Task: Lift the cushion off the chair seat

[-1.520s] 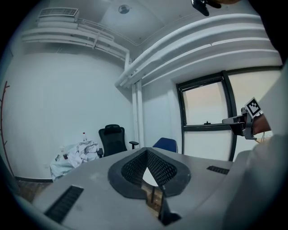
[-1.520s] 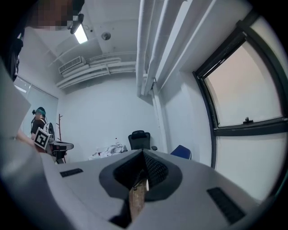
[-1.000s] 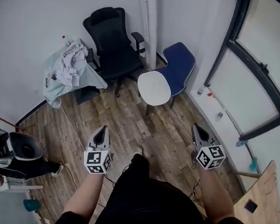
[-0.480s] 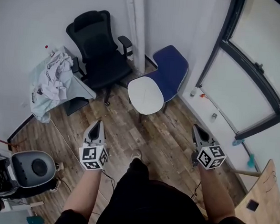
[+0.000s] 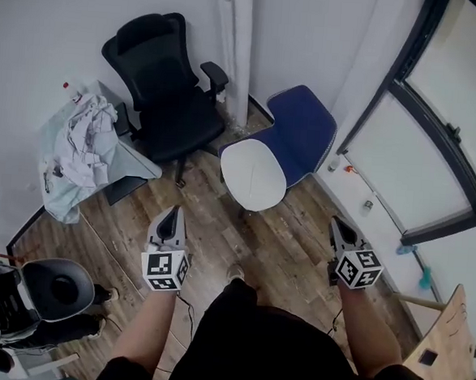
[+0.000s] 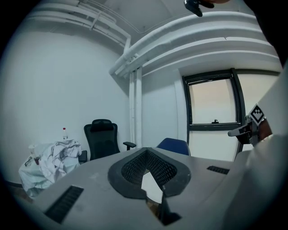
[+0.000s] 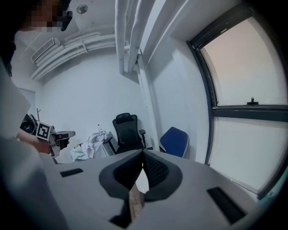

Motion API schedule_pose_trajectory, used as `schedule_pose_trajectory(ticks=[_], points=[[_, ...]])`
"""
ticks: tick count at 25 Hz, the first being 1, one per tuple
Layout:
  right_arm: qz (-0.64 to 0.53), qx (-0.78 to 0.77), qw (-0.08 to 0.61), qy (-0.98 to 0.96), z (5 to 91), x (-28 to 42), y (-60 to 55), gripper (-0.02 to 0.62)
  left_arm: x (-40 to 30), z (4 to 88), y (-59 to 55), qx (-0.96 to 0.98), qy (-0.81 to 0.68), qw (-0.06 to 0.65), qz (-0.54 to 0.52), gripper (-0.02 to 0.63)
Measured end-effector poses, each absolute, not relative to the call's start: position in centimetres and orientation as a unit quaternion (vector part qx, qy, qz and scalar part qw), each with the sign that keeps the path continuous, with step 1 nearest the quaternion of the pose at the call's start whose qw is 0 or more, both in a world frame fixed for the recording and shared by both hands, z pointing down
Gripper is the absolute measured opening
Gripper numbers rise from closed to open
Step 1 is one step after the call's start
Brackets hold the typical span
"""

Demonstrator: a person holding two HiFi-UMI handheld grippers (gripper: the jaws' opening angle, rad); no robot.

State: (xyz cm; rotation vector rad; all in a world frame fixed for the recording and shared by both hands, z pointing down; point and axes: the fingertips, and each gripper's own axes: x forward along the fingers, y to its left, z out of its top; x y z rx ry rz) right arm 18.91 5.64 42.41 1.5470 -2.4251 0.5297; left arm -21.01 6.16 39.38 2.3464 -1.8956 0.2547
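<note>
A white oval cushion [image 5: 254,174] lies on the seat of a blue chair [image 5: 301,131] by the wall corner. The blue chair [image 6: 173,144] also shows far off in the left gripper view, and as the blue chair [image 7: 175,140] in the right gripper view. Both grippers hover over the wooden floor, short of the chair and apart from the cushion. My left gripper [image 5: 171,215] is shut with nothing in it, its jaws meeting at the tip [image 6: 145,150]. My right gripper [image 5: 336,223] is also shut and empty [image 7: 143,155].
A black office chair [image 5: 168,91] stands left of the blue chair. A table with crumpled cloth [image 5: 83,138] is further left. A grey and black machine [image 5: 48,287] sits at bottom left. A dark-framed window [image 5: 435,158] lines the right, and a wooden board [image 5: 447,338] leans at bottom right.
Both grippers have come forward toward the blue chair, still shut. The chair and cushion now sit nearer in the head view.
</note>
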Motion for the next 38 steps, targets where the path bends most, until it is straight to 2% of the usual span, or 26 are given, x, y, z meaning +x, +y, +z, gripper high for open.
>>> schedule_pose_trajectory(ticks=[10, 18, 29, 38], points=[[0.188, 0.535, 0.114, -0.816, 43.3, 11.4, -3.2, 0.012, -26.5, 42.3, -4.3, 0.789, -0.601, 0.065, 0.110, 0.005], [0.185, 0.567, 0.119, -0.794, 46.4, 12.5, -7.2, 0.012, -24.0, 42.7, -10.8, 0.815, -0.567, 0.060, 0.099, 0.005], [0.231, 0.566, 0.104, -0.784, 58.2, 14.0, -12.6, 0.012, -21.2, 51.1, -15.7, 0.798, -0.581, 0.081, 0.137, 0.005], [0.281, 0.561, 0.120, -0.769, 70.7, 15.5, -15.3, 0.014, -17.4, 58.7, -18.9, 0.795, -0.570, 0.109, 0.175, 0.005]])
